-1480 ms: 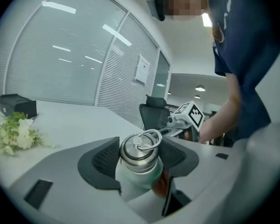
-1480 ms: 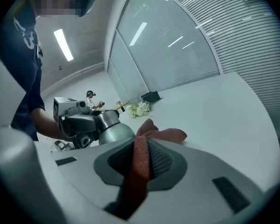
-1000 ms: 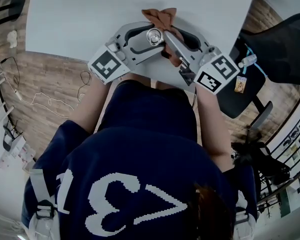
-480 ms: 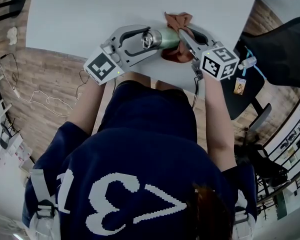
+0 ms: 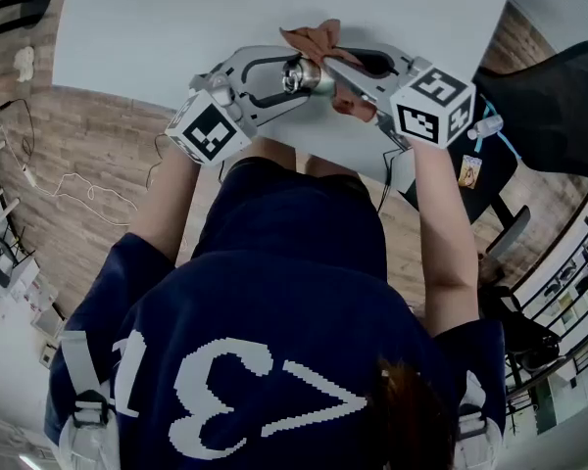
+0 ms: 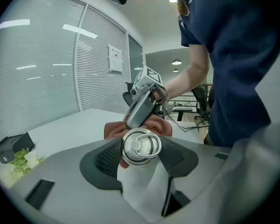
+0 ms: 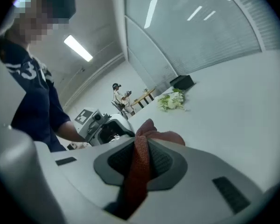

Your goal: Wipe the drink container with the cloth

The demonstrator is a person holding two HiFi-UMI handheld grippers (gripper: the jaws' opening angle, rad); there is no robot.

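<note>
A metal drink container with a silver lid [image 5: 300,73] lies level over the white table [image 5: 157,37]. My left gripper [image 5: 292,78] is shut on it, and its jaws have just tightened slightly. The lid [image 6: 141,146] faces the left gripper view, between the two pads. My right gripper [image 5: 339,78] is shut on a rust-brown cloth [image 5: 314,39], which drapes over the container's body. A fold of the cloth [image 7: 139,164] runs between the right jaws [image 7: 142,155]. The right gripper [image 6: 141,110] crosses just above the lid.
The table's near edge [image 5: 274,150] runs just under both grippers, against the person's body. At the table's far side stand a green sprig [image 7: 171,100] and a small black box [image 7: 182,82]. A black office chair [image 5: 554,101] stands to the right, and cables [image 5: 88,199] lie on the wooden floor.
The right gripper has swung the cloth along the container, out to the right and then back up over it. The left gripper rolled and shifted slightly, still holding the container.
</note>
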